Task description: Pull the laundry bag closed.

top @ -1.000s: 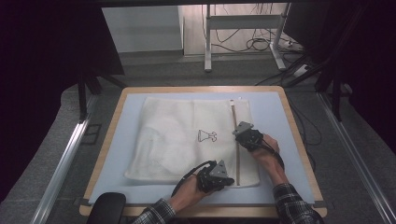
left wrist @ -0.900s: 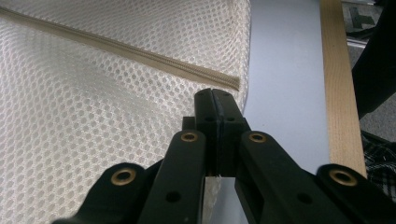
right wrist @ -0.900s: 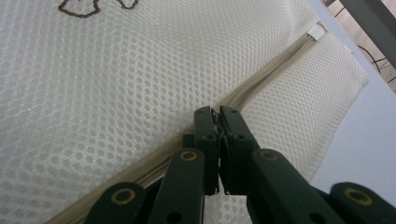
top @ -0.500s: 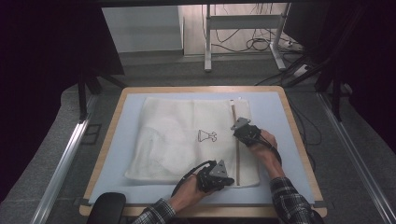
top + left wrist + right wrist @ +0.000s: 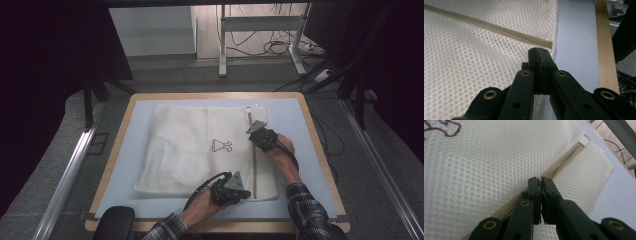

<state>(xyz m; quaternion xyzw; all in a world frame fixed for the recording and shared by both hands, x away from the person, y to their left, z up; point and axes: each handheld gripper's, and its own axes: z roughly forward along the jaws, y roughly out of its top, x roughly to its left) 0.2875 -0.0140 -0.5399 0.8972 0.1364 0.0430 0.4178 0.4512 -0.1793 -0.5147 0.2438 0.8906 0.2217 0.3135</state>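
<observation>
Blue table mat, mesh bag, zipper pinched in right gripper jaws

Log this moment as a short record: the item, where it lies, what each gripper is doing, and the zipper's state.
item: white mesh bag with a small dark printed mark
surface: pale blue mat on a wood-edged table
zipper: beige, runs along the bag's right side; open or closed cannot be told
left gripper: shut on the bag's near edge, by the zipper's near end
right gripper: shut on the zipper line, farther up; whether it holds the pull cannot be told
label: small white tab at the zipper's far end
</observation>
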